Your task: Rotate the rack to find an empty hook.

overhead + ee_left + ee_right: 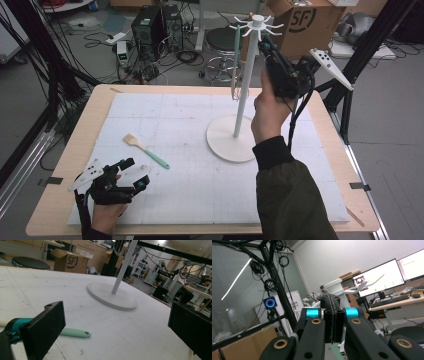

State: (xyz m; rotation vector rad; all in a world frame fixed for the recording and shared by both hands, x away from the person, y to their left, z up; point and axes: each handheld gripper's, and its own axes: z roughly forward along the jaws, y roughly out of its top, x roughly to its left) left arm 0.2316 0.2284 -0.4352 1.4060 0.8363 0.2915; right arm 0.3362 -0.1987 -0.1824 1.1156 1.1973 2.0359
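Note:
A white rack stands on the mat, with a round base, a pole and a ring of hooks at its top. A green-handled utensil hangs from one hook. On the mat to the left lies a brush with a mint handle; its handle end also appears in the left gripper view. My left gripper rests at the near left corner, open, with nothing between its pads. My right gripper is raised beside the rack's top, shut and empty, its jaws pressed together.
A white mat covers the wooden table. Behind the table are a cardboard box, a stool, a computer tower and loose cables. Black frame poles stand at the right.

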